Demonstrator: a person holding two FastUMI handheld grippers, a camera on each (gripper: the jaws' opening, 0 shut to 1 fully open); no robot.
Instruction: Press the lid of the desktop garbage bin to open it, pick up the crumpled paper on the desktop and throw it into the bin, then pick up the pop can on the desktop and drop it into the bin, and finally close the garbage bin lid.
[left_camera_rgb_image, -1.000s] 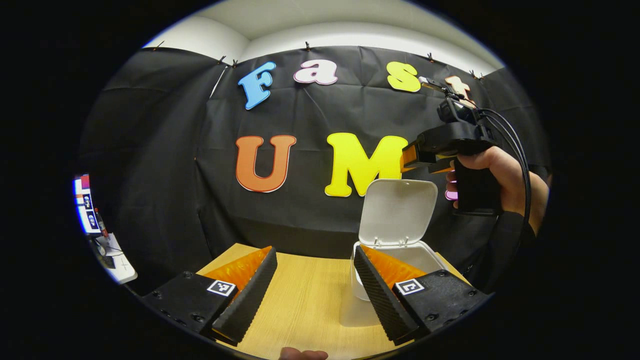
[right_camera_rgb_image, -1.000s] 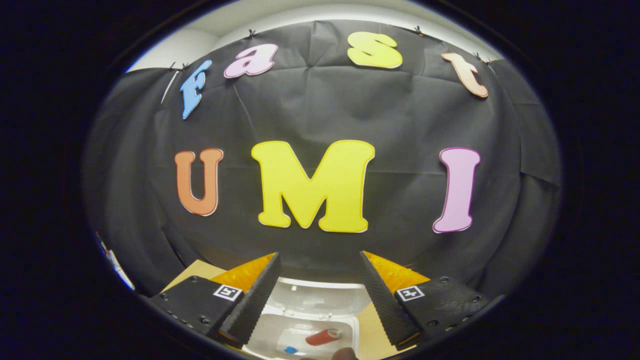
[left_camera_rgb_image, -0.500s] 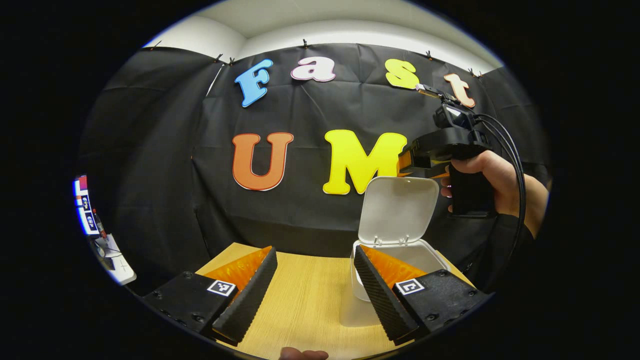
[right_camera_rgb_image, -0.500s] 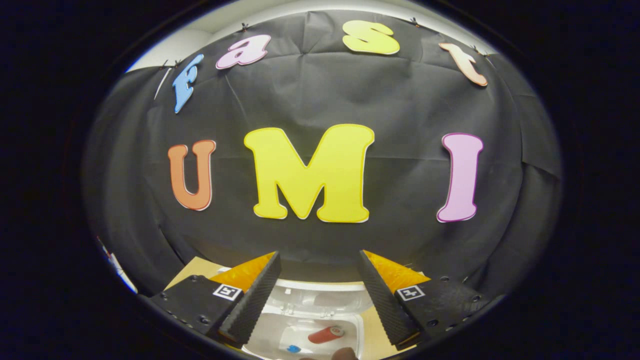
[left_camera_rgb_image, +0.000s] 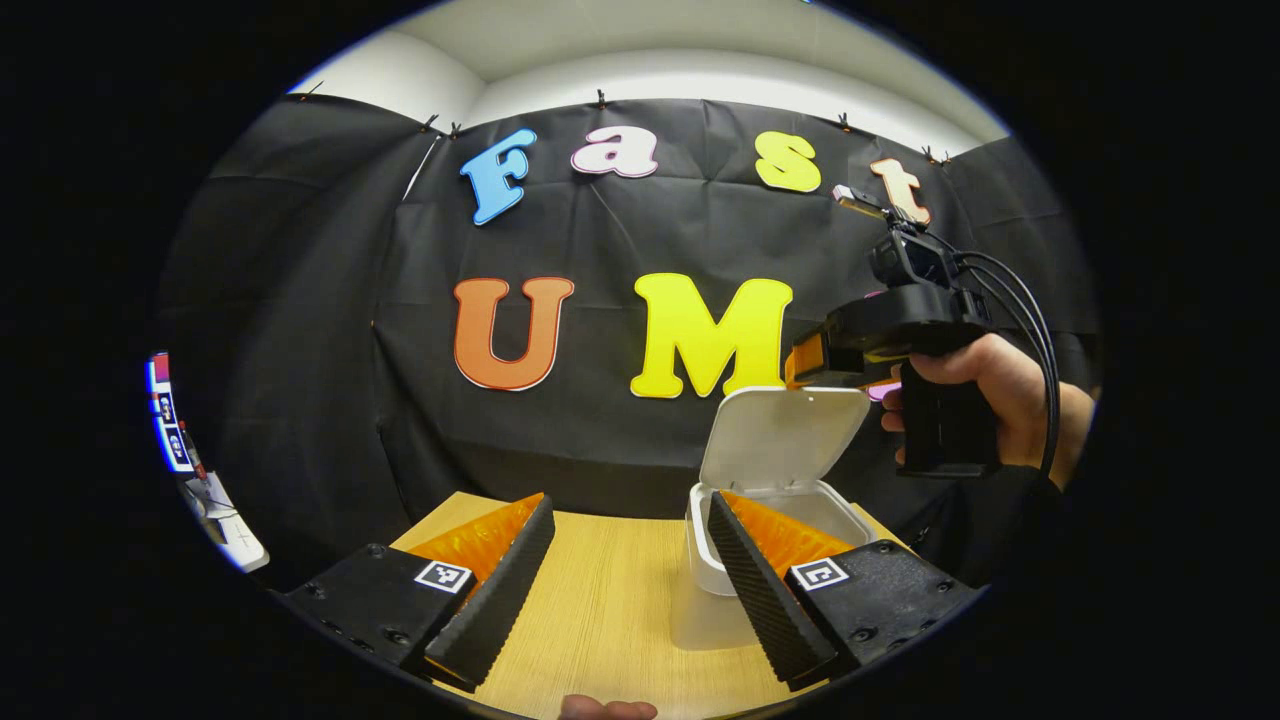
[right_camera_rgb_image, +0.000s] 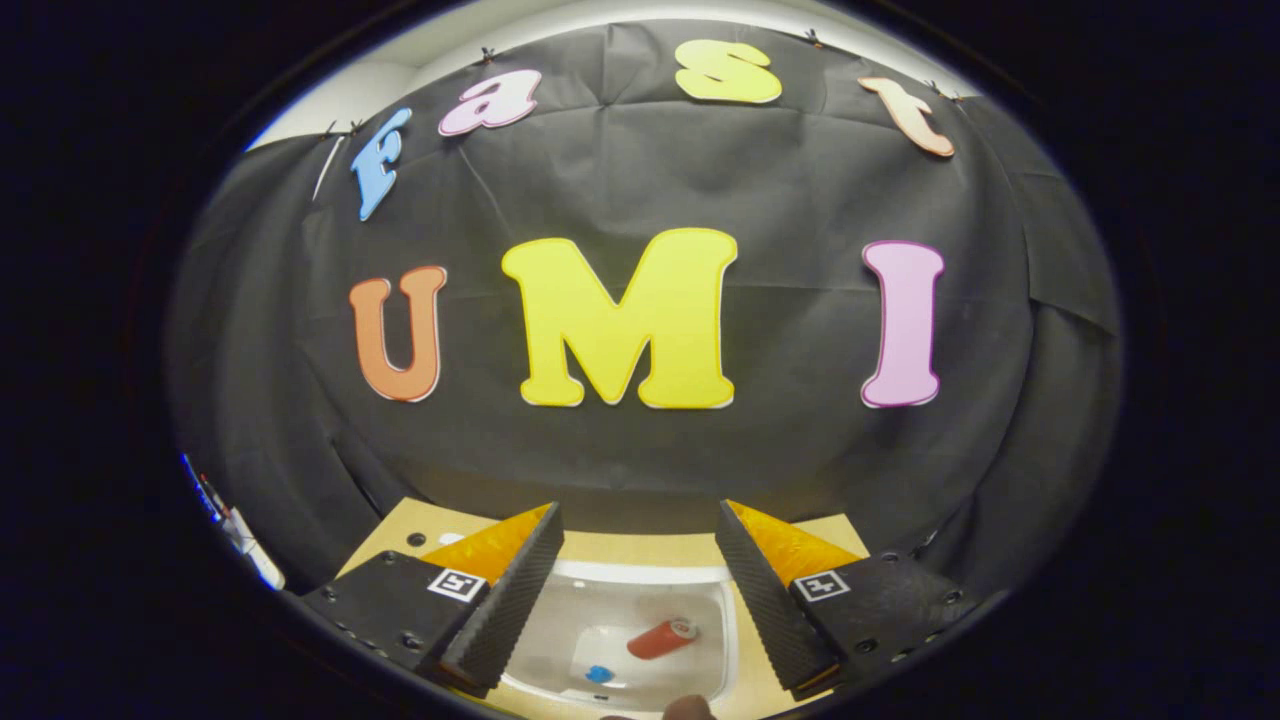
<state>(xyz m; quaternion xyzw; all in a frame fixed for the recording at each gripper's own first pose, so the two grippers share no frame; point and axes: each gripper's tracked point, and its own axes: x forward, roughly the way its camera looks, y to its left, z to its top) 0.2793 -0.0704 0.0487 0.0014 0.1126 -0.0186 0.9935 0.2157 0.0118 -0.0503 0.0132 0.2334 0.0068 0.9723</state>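
The white bin stands on the wooden table, partly behind my left gripper's right finger. Its lid leans forward over the opening. My right gripper, held by a hand, sits at the lid's top edge. My left gripper is open and holds nothing, just left of the bin. In the right gripper view, my right gripper is open above the bin. A red can and a small blue bit show inside it.
Black cables run from the right gripper's back. A white object lies beyond the table's left edge. The table's far edge meets the black cloth wall just behind the bin.
The lid has tipped forward from nearly upright. The right gripper has come down with its top edge. Both grippers stay open.
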